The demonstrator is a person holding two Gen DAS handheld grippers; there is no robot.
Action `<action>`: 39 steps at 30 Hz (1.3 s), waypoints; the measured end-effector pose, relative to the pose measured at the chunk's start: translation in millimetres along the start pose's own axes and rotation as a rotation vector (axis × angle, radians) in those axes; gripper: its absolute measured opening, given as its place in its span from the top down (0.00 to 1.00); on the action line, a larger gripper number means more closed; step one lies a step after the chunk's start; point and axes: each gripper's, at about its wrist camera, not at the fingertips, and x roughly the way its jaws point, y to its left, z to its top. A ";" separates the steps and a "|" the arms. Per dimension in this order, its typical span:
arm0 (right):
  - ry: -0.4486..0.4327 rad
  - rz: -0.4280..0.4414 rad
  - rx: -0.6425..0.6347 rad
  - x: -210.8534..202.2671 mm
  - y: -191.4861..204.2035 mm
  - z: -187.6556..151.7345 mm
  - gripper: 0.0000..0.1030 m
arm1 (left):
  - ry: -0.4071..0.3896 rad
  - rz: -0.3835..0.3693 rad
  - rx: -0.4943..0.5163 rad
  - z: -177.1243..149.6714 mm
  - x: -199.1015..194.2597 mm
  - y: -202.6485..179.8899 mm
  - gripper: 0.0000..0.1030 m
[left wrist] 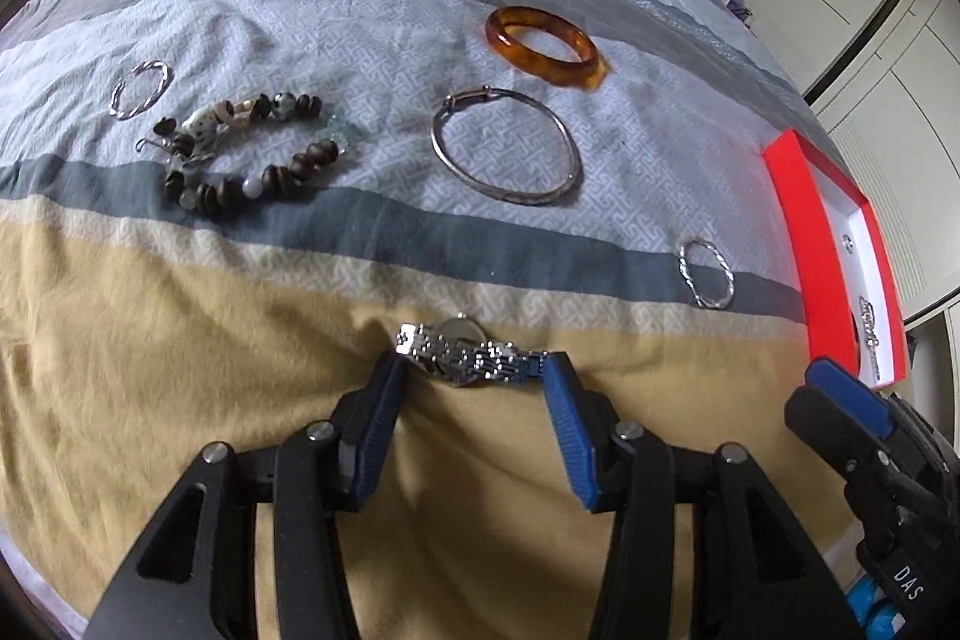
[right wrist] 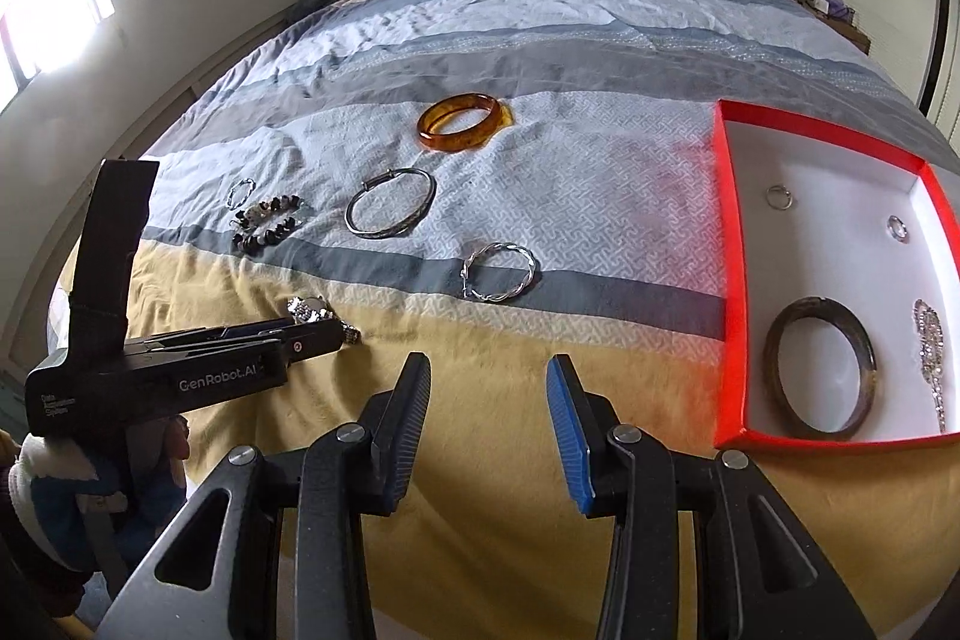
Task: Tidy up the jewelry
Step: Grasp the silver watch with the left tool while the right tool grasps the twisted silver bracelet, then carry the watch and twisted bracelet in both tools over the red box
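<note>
The left gripper [left wrist: 474, 370], black with blue ribbed pads, tilts steeply downward, jaws spread wide with nothing pressed between them. The right gripper [right wrist: 489, 370], matching, angles down beside it, its jaws parted and empty.

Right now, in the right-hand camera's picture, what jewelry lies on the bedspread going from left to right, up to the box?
Small twisted silver ring → bead bracelet → silver watch → thin silver bangle → amber bangle → twisted silver bracelet → red box.
</note>
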 end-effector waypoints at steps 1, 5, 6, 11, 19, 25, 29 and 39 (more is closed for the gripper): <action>0.002 0.002 0.000 4.3 -0.9 1.9 0.61 | -0.004 0.004 0.008 2.3 2.6 -0.8 0.56; 0.004 0.012 0.003 21.1 -2.9 9.4 0.61 | -0.033 0.020 0.041 5.7 6.4 0.1 0.65; 0.002 0.015 0.003 24.6 -3.0 11.7 0.61 | -0.040 0.020 0.041 6.5 6.8 2.2 0.69; 0.005 0.022 -0.006 43.3 -1.5 22.3 0.61 | -0.063 -0.018 0.061 8.2 5.1 8.2 0.73; 0.008 0.023 -0.009 68.8 -0.3 29.4 0.60 | -0.091 -0.075 0.071 4.4 -8.1 14.3 0.83; 0.006 0.019 -0.009 78.2 -0.7 34.0 0.60 | -0.099 -0.093 0.061 4.2 -13.6 18.7 0.83; 0.007 0.019 0.002 81.8 -1.2 37.9 0.60 | -0.106 -0.095 0.060 4.4 -17.7 19.7 0.83; -0.015 0.021 0.009 60.4 5.2 31.8 0.62 | -0.150 -0.093 0.071 0.8 -52.5 16.5 0.83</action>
